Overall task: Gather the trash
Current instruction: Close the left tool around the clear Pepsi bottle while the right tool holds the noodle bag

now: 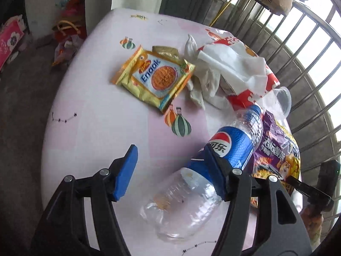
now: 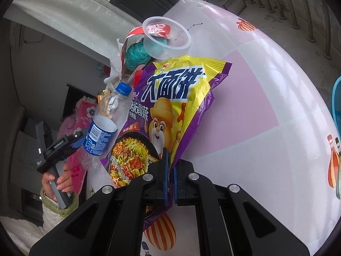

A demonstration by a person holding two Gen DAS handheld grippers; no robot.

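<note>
An empty Pepsi bottle [image 1: 223, 155] lies on the pink table [image 1: 96, 128]. My left gripper [image 1: 170, 170] is open around it, the right pad touching the blue label, the left pad apart. My right gripper [image 2: 169, 175] is shut on the edge of a purple and yellow noodle bag [image 2: 177, 106], lifted off the table [image 2: 255, 106]. The bottle [image 2: 104, 128] and the left gripper [image 2: 61, 147] show in the right wrist view at the left. A yellow snack packet [image 1: 153, 79], white and red plastic bags [image 1: 230, 68] and a clear cup [image 2: 166, 38] lie further back.
A crumpled teal ball [image 2: 134, 55] sits by the cup. A metal railing [image 1: 309, 64] runs along the right. Clutter [image 1: 66, 32] sits on the floor left of the table. A blue basket edge [image 2: 336, 106] shows at far right.
</note>
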